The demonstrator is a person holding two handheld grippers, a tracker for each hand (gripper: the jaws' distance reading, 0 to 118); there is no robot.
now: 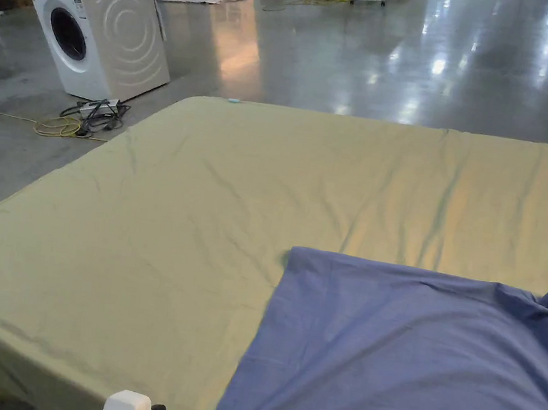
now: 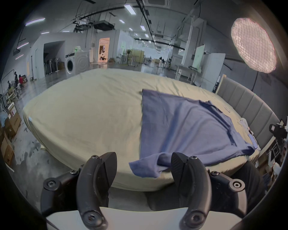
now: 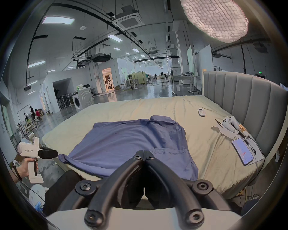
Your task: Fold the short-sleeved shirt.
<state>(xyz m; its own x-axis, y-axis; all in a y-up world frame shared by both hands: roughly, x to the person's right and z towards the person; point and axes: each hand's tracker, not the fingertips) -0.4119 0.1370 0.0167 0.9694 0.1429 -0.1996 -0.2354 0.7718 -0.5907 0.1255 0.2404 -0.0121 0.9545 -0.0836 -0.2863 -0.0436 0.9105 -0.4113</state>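
The blue short-sleeved shirt (image 1: 408,371) lies spread on the yellow-green bed sheet (image 1: 201,218), toward the near edge. One sleeve (image 2: 146,166) droops over that edge. My left gripper (image 2: 143,155) is open, jaws wide apart, just short of that sleeve and not touching it. In the right gripper view the left gripper (image 3: 53,154) is held by a hand beside the sleeve corner. My right gripper (image 3: 142,154) is shut, its tips meeting over the shirt (image 3: 132,140) near the chest pocket. I cannot tell whether any cloth is caught between them.
A grey padded headboard (image 3: 249,101) bounds the bed's right side. A phone (image 3: 242,151), a white controller (image 3: 230,124) and a remote (image 3: 201,112) lie near it. A washing machine (image 1: 101,22) and floor cables (image 1: 88,118) stand beyond the far left corner.
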